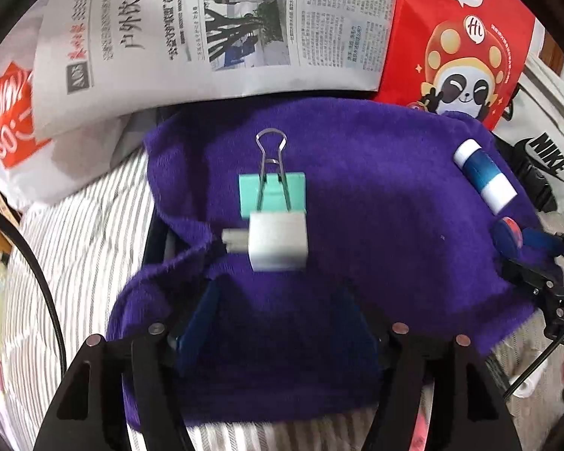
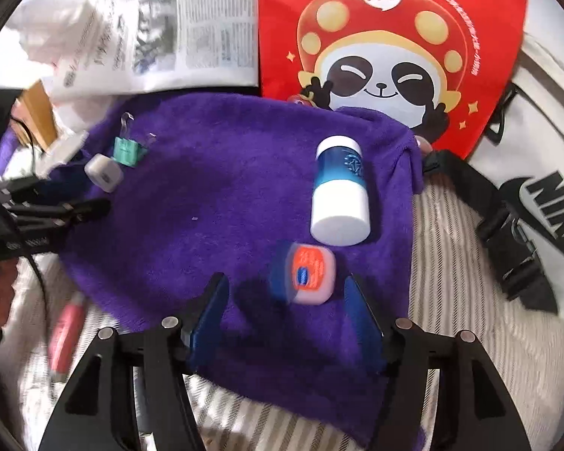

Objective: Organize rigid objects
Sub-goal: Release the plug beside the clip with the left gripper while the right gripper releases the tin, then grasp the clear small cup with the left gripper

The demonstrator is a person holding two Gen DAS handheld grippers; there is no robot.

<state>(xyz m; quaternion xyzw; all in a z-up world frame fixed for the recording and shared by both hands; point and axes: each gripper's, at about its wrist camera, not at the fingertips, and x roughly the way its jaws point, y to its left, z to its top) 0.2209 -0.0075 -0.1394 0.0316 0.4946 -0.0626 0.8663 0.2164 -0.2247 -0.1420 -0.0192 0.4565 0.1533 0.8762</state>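
Both grippers hang wide open, empty: left gripper (image 1: 282, 319) just short of the blurred white charger (image 1: 278, 240) and clip (image 1: 272, 191); right gripper (image 2: 287, 308) beside a smeared tin (image 2: 306, 276), bottle (image 2: 340, 191) beyond, all on the purple towel (image 2: 214, 206).

The purple towel (image 1: 376, 225) was fuzzy, matt cloth over striped woven bedding (image 1: 82, 233). The binder clip (image 1: 272, 191) paired matt mint plastic-looking body with shiny wire handles. The white charger (image 1: 278, 242) looked smooth plastic. The newspaper (image 1: 206, 26) was matt paper; the bottle (image 2: 340, 191) looked smooth and slightly glossy.
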